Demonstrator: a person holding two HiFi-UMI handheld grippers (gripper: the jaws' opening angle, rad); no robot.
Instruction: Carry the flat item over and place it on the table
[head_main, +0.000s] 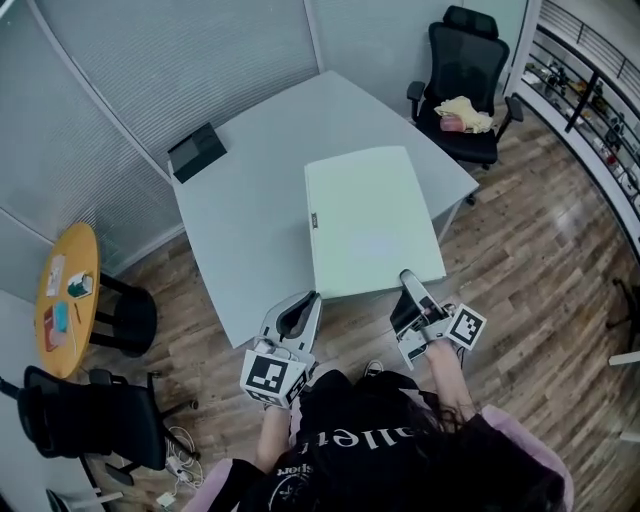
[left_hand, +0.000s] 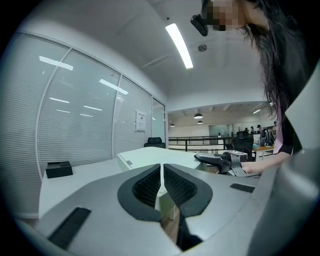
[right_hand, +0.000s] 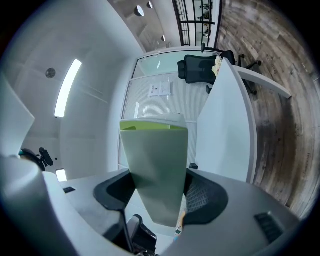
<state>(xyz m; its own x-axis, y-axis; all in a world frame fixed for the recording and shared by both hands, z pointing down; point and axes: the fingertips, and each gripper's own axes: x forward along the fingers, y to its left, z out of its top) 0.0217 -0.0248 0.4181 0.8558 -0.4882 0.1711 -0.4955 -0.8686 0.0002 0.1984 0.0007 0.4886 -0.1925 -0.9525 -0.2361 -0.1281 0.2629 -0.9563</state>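
The carrying step is nearly done. The flat item (head_main: 370, 220), a pale green board, lies level over the white counter (head_main: 245, 210), with its near edge sticking out past the counter's near edge toward the person.

The right hand-held gripper (head_main: 408, 287) is clamped on that near edge. In the right gripper view the board (right_hand: 155, 160) fills the space between the wide-set jaws, both pads against it.

The left hand-held gripper (head_main: 306, 308) is clenched on nothing, its jaws pressed together. Its tip sits just beside the board's near left corner. Whether it touches or props the board there cannot be told.

From the left gripper view the board (left_hand: 145, 156) sits low over the counter top, but no view settles whether it already rests on it.

A black box (head_main: 197, 152) sits near the counter's far left corner, well apart from the board.

The next move likely calls for pushing the board further in until its weight is well on the counter, lowering it flat, then opening the right jaws and drawing back. Letting go too soon risks the overhanging edge tipping off.
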